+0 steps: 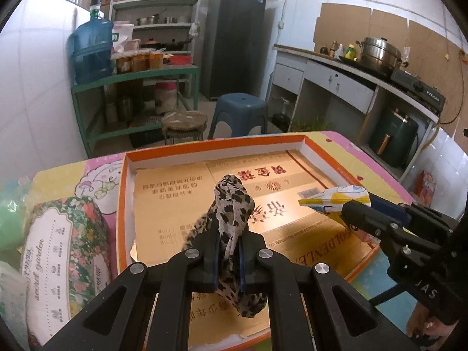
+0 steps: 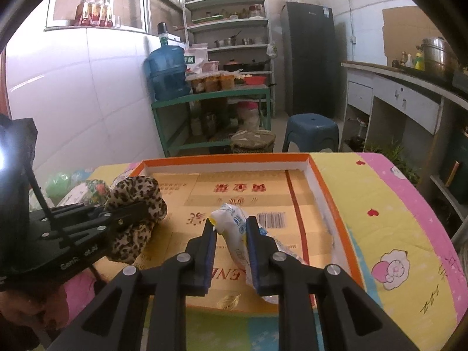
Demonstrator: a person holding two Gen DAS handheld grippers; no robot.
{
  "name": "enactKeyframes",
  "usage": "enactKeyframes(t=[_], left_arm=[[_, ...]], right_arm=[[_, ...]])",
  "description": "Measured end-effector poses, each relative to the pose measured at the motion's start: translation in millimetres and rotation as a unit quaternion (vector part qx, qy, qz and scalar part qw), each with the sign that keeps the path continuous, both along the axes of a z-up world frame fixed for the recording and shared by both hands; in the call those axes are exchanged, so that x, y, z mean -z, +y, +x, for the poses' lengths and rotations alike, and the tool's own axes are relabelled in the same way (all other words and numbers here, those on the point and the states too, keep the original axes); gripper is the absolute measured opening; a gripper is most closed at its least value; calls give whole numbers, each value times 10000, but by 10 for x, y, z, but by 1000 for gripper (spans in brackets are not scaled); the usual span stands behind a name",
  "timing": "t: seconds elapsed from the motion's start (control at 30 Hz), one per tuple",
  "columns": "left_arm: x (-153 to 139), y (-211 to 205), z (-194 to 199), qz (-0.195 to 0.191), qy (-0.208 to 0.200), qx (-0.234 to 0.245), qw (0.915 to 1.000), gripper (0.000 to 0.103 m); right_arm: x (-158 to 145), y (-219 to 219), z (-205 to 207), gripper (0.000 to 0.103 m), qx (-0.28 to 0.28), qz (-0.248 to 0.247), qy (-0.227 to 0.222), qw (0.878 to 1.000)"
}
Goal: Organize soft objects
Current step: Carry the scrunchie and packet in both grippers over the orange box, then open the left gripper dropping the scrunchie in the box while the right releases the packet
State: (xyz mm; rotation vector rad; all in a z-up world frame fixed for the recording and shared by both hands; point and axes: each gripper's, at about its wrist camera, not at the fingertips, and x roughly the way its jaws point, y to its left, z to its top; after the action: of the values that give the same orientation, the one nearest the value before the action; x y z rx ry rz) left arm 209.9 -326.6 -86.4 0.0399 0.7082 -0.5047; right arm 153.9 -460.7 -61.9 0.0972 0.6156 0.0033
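A leopard-print scarf is bunched between the fingers of my left gripper, which is shut on it above the cardboard floor of an orange-rimmed shallow box. In the right wrist view the same scarf hangs from the left gripper over the box's left part. My right gripper is shut on a white, yellow and blue soft packet above the box, right of centre. From the left wrist view that packet sticks out of the right gripper.
The box lies on a table with a colourful cartoon cloth. A floral tissue pack and a green bag lie left of the box. Beyond the table stand a blue stool, a green rack and a kitchen counter.
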Motion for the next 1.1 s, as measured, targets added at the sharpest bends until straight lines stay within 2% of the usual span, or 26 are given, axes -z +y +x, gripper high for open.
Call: enactKeyframes(t=[0.3,0.4,0.47,0.53,0.57,0.6,0.67,0.87,1.1], left_arm=[[138,-42,49,-15,275,4,9996,11],[161,-58,52,-82,326,121,9994,20],[158,-73,39,-58,290,171,9994,36],[152,-69,24,-15,252,137,9996,48],[143,-68,15,-4,226,107,9997,55],[133,-60,9,-12,201,89,9998,57],[121,-40,4,-30,209,73,9997,61],[39,73,-83,-209,67,-15,9998,67],[-89,184,-253,-270,-166,20,9995,68]], right_arm=[[117,-31,0,30,109,154,173,9997],[131,-70,-6,36,182,321,173,9992],[134,-76,-33,38,211,354,114,9991],[127,-99,-54,41,241,431,63,9988],[124,-110,-64,46,250,475,47,9985],[117,-123,-75,51,247,541,27,9982],[106,-138,-97,72,258,655,-3,9975],[61,-135,-185,73,281,783,-97,9965],[-46,-68,-309,73,272,923,-235,9951]])
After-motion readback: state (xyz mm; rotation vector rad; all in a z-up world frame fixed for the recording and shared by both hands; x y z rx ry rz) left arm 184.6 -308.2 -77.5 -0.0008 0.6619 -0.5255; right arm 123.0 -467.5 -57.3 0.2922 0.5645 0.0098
